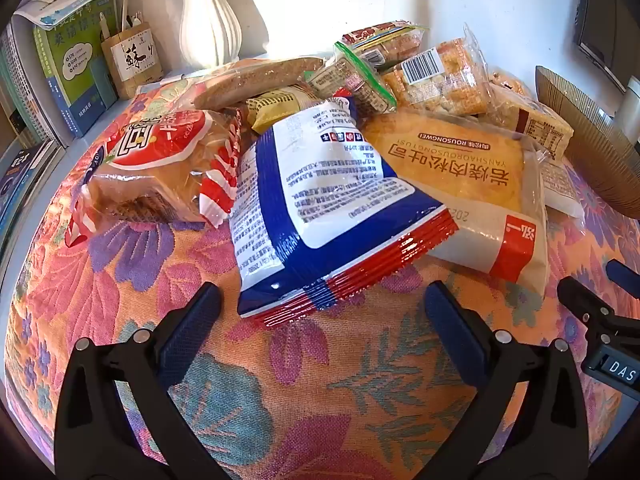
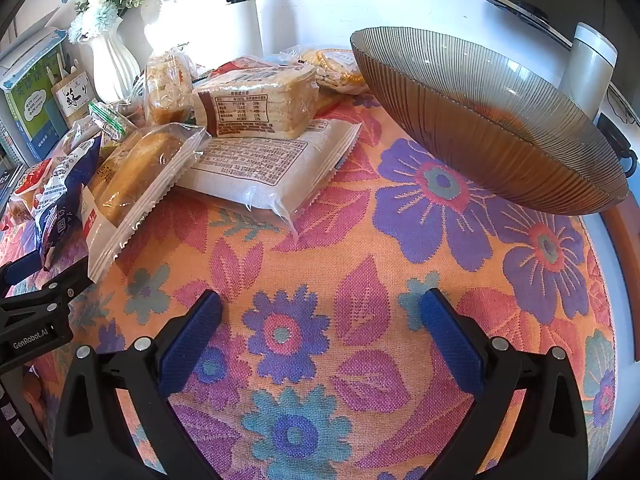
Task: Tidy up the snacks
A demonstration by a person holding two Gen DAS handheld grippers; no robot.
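- A heap of packaged snacks sits on a counter (image 2: 320,248) draped in a flowered cloth, with nothing sorted yet: the ribbed glass bowl (image 2: 480,128) beside the heap holds nothing that shows.
- The left claw (image 1: 320,304) hangs with its jaws wide apart and nothing in them, just short of the blue-and-white snack bag (image 1: 332,208), whose crimped red edge points toward it.
- The right claw (image 2: 320,304) is likewise spread and bare, above open cloth between the heap and the bowl.
- The step in hand looks like a first pick. The blue-and-white bag lies on top and nearest, so taking it by the crimped seam should spare the contents and leave the sliced-bread pack (image 1: 160,172) and the toast packet (image 1: 460,176) beside it undisturbed.
- Only the left view shows the blue-and-white bag's full face and the zip bag (image 1: 356,80) at the back of the heap.
- Only the right view shows the bowl whole, the flat white packet (image 2: 264,168) under the bread loaf (image 2: 260,100), and the free cloth leading to the bowl.
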